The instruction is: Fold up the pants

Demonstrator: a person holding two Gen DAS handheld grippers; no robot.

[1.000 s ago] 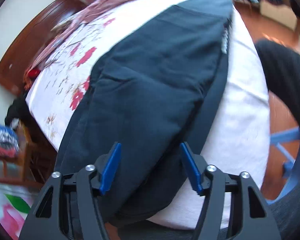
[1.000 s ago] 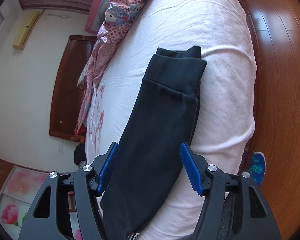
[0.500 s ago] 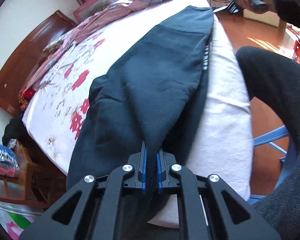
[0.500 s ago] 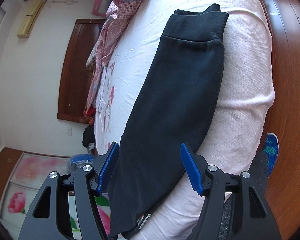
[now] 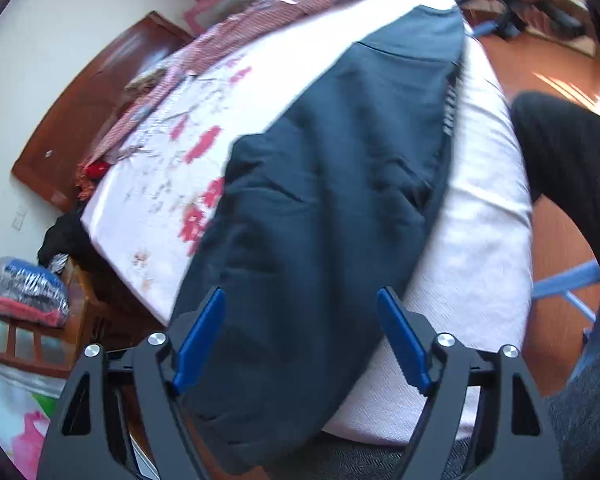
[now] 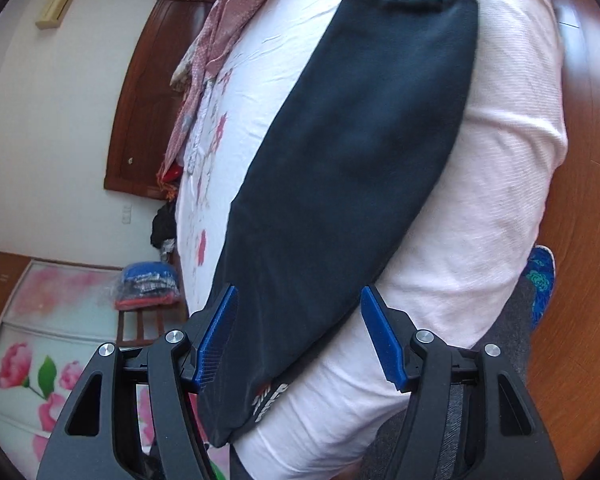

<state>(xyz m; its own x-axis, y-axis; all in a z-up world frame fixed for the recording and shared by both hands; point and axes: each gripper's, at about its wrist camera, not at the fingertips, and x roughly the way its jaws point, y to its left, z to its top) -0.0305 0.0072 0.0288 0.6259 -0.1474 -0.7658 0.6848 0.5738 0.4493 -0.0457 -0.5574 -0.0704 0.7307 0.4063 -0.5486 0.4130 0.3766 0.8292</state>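
A bedroom: a bed (image 5: 480, 240) with a pale pink sheet stands on a reddish wooden floor (image 6: 588, 160), with a dark wooden headboard (image 5: 84, 120) against the cream wall and a checked pink blanket (image 6: 216, 36) bunched along the far side. The dark navy pants (image 5: 320, 220) lie lengthwise on the bed near its front edge, folded leg over leg into one long strip, with white lettering showing along the side seam.

Your left gripper (image 5: 300, 340) hangs over the near end of the pants. Half a second ago its blue pads were pressed together on a pinch of the fabric — now the jaws have just sprung wide apart, and the cloth lies flat beneath them, not squeezed by either pad. The view is blurred. The fabric here looks much as it did a second ago, rumpled with a few creases.

Your right gripper (image 6: 300, 340) is spread to a middling width, the same as in both earlier views, and holds nothing. It has slid along the pants: the cuffed hem, mid-picture a second ago, is now at the top edge, and the lettered end has come into view just below the pads.

A dark sleeve (image 5: 572, 168) crosses the right of the left view.
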